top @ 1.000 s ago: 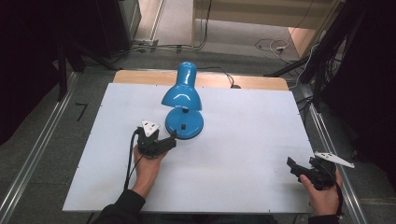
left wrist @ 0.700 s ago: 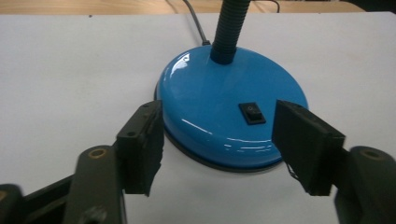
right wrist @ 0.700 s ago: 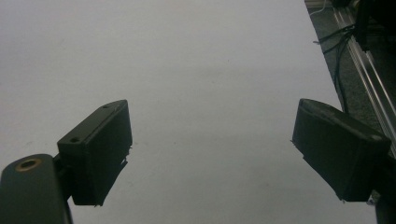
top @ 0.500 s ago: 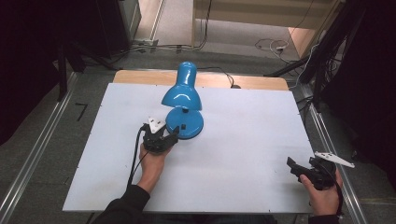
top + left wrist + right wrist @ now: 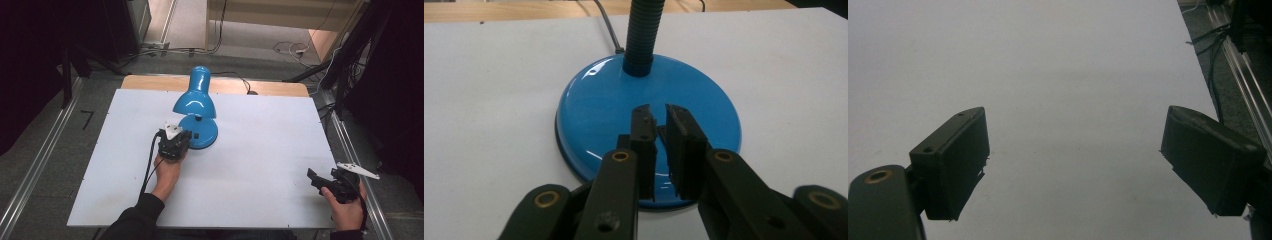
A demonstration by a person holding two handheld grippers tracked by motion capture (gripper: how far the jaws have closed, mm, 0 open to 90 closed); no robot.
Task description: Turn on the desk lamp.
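Near the far middle of the white worktop (image 5: 260, 150) stands a glossy blue desk lamp (image 5: 196, 107), the landmark here. Its round, domed base (image 5: 649, 105) sits flat on the matte board; a ribbed blue neck (image 5: 644, 30) rises from the base, and a grey cord (image 5: 606, 25) trails off behind it toward the far wooden edge. On the near-left side of the base, the left gripper (image 5: 660, 120) hovers over the base's near rim. Its jaws have just been closing and stand almost together, a narrow gap left, with a small dark switch on the base between the tips; whether they touch it cannot be told. Well to the lamp's right, by the worktop's near right corner, the right gripper (image 5: 316, 177) rests with jaws wide apart and empty over bare board.
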